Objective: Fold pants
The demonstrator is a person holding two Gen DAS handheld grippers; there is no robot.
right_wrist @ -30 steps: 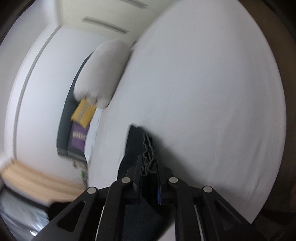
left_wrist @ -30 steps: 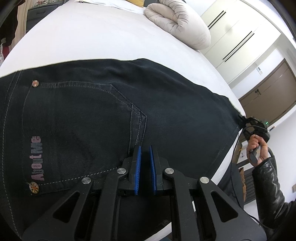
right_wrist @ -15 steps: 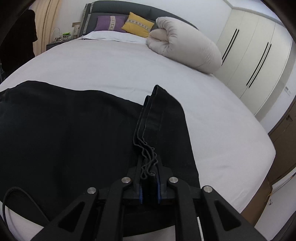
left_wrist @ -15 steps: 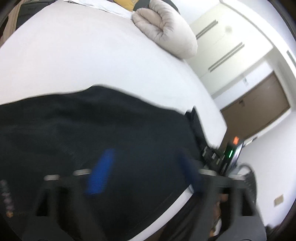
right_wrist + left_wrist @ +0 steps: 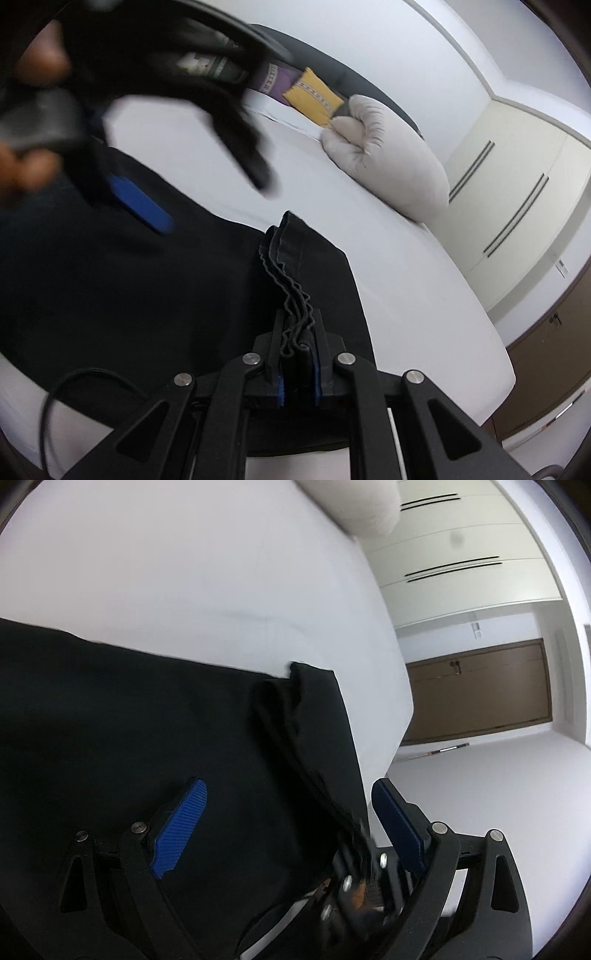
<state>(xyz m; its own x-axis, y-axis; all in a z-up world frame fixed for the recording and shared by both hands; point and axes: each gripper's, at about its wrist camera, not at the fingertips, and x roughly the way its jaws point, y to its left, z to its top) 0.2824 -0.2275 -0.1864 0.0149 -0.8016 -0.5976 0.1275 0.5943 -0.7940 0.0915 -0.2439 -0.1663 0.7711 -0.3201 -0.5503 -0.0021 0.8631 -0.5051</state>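
White bed sheet fills the room's middle; black pants spread flat across its near side, rolled duvet well beyond them. Right gripper clamped on bunched hem layers at pants' near edge. Left gripper has just been opening, jaws now wide over the pants, nothing pressed between blue pads.
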